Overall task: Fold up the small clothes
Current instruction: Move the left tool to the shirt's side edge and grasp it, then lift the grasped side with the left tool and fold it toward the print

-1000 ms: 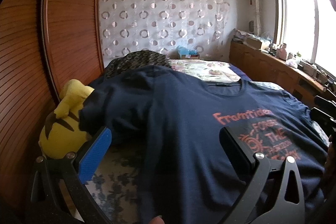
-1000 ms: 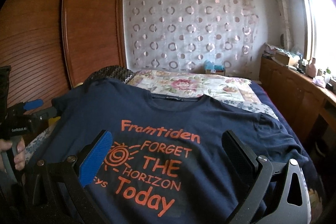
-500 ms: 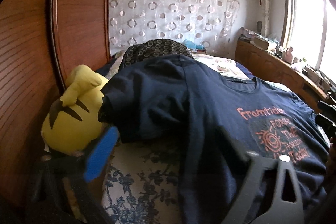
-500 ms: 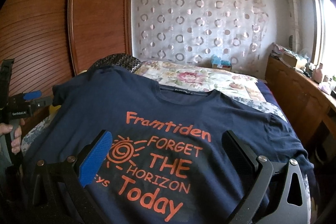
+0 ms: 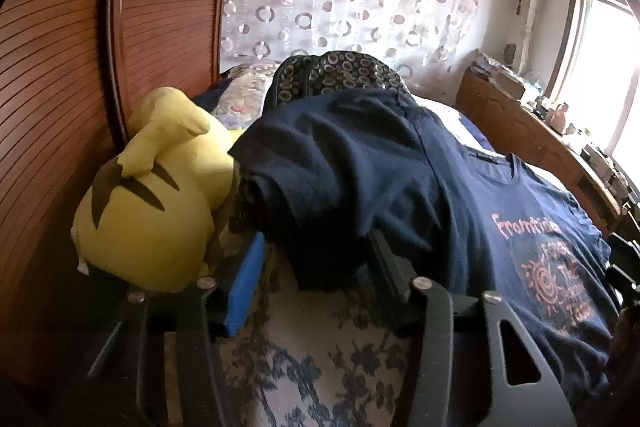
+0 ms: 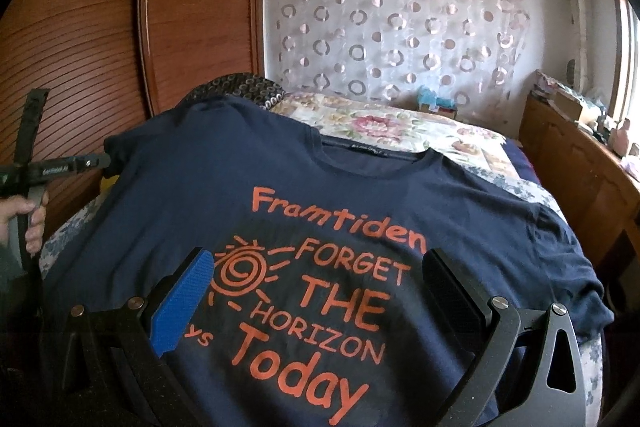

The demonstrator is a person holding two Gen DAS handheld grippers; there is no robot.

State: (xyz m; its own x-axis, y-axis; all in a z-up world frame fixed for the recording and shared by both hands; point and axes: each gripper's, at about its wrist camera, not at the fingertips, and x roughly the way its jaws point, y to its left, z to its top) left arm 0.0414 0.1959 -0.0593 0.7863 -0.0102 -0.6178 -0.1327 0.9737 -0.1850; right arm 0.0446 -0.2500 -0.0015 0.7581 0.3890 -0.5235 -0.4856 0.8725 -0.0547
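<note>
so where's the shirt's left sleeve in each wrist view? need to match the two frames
Left wrist: sleeve centre frame, its hem between the closing jaws of the left gripper, beside the yellow plush.
Right wrist: sleeve at left middle, where the left gripper reaches in.
Shared landmark: the orange print on the navy t-shirt.

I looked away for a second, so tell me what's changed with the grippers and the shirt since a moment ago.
The left gripper has moved in to the navy T-shirt sleeve beside the yellow plush toy; its jaws are closing with the sleeve edge between them. The right gripper stays open over the print; the shirt lies flat.
</note>
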